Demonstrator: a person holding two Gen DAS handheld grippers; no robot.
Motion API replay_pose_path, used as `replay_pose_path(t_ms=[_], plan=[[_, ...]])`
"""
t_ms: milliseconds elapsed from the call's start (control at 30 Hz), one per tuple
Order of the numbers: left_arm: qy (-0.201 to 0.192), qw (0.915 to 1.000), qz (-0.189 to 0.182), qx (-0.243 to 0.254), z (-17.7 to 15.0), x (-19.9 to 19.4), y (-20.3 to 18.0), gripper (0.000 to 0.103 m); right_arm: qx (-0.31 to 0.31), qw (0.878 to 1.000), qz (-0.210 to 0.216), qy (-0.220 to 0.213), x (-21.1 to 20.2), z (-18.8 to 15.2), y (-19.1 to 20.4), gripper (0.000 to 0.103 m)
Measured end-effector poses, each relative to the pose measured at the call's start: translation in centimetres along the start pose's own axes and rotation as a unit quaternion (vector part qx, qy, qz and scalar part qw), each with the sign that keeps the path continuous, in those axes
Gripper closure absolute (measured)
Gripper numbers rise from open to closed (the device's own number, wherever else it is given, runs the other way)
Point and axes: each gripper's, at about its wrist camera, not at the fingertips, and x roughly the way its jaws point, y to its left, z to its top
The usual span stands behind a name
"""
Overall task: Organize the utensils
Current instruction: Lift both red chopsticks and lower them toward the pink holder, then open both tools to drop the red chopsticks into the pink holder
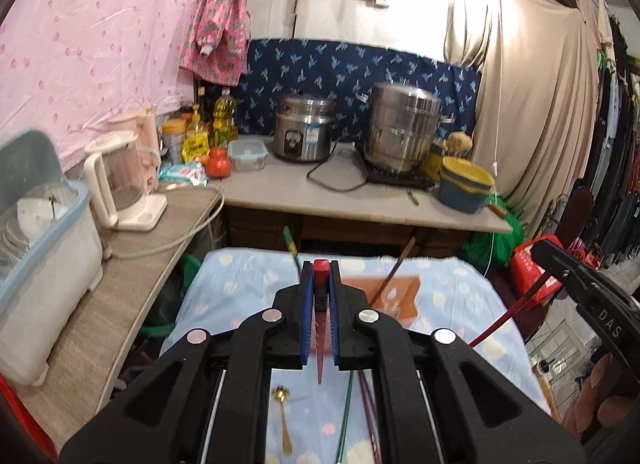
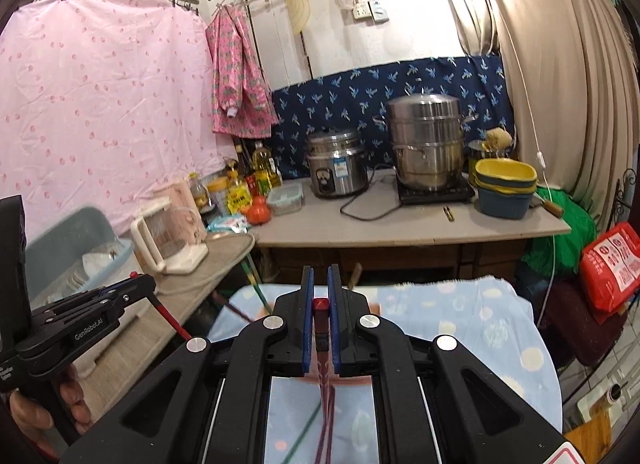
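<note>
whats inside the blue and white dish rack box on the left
Inside the dish rack box, a white bowl and the edges of stacked plates show. Its walls hide anything lower down.

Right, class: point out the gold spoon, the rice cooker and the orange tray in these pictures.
gold spoon [image 1: 283, 420], left wrist view, on its handle.
rice cooker [image 2: 338, 168], right wrist view, on its steel body.
orange tray [image 1: 400, 296], left wrist view, on its inner wall.

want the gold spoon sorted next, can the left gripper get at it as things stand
Probably not yet. The left gripper is shut on a red chopstick, so its jaws are occupied. The gold spoon itself lies uncovered on the blue cloth, just below that gripper.
</note>
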Motion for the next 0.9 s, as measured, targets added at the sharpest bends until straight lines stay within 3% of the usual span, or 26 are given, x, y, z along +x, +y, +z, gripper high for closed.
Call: replay_pose_path(t_ms=[300, 500, 667, 900], plan=[[-0.061, 0.9981, -0.013, 0.002, 7.5, 1.2, -1.3, 0.096, -0.002, 0.999, 0.017, -0.04, 3.6, 6.6, 1.5, 0.096], [-0.062, 0.9981, -0.006, -0.003, 9.3, 4.8, -1.0, 0.096, 0.004, 0.999, 0.015, -0.048, 7.2, 8.2, 1.8, 0.096], [-0.042, 0.9991, -0.001, -0.008, 8.2, 8.1, -0.3, 0.096, 0.017, 0.999, 0.014, -0.031, 11.0, 7.3, 1.0, 0.096], [0.001, 0.9996, 0.025, -0.014, 4.6, 12.7, 1.1, 0.096, 0.03, 0.999, 0.003, 0.04, 15.7, 1.6, -0.5, 0.096]])
